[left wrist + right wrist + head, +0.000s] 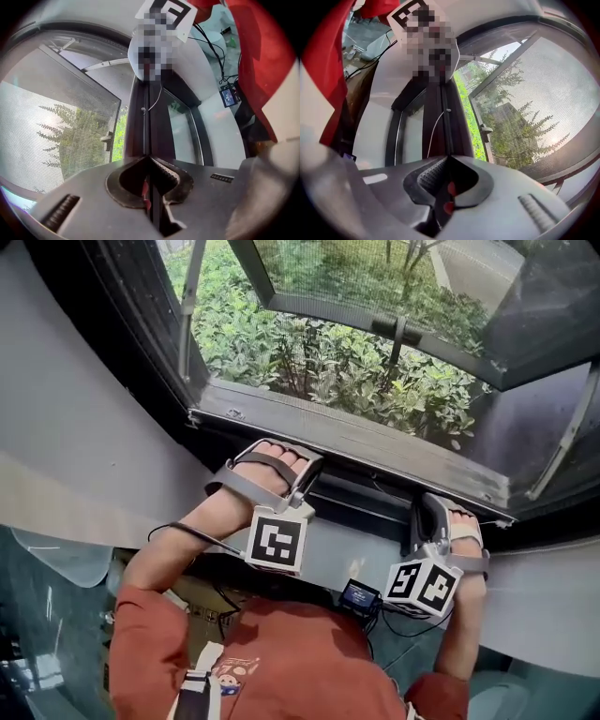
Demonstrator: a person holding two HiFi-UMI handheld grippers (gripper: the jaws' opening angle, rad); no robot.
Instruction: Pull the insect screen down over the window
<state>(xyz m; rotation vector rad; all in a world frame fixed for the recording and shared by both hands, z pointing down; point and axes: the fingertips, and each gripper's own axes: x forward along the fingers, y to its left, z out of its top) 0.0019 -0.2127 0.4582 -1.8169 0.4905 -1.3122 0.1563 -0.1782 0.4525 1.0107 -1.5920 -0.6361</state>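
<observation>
The insect screen's dark pull bar [366, 504] lies low along the window sill [356, 435]. My left gripper [307, 476] is shut on its left end and my right gripper [427, 510] on its right end. In the left gripper view the bar [149, 122] runs straight away from the closed left gripper [150, 161] to the other gripper's marker cube [165, 13]. The right gripper view mirrors this, with the bar [443, 122] pinched in the right gripper [447, 161]. Fine grey mesh [56, 136] [534, 108] shows in front of the green plants outside.
The outward-opening window sash [375, 315] with its handle [398, 329] stands beyond the sill, over shrubs. White wall panels flank the frame. A small display unit [359, 595] with cables hangs near the person's red shirt [281, 662].
</observation>
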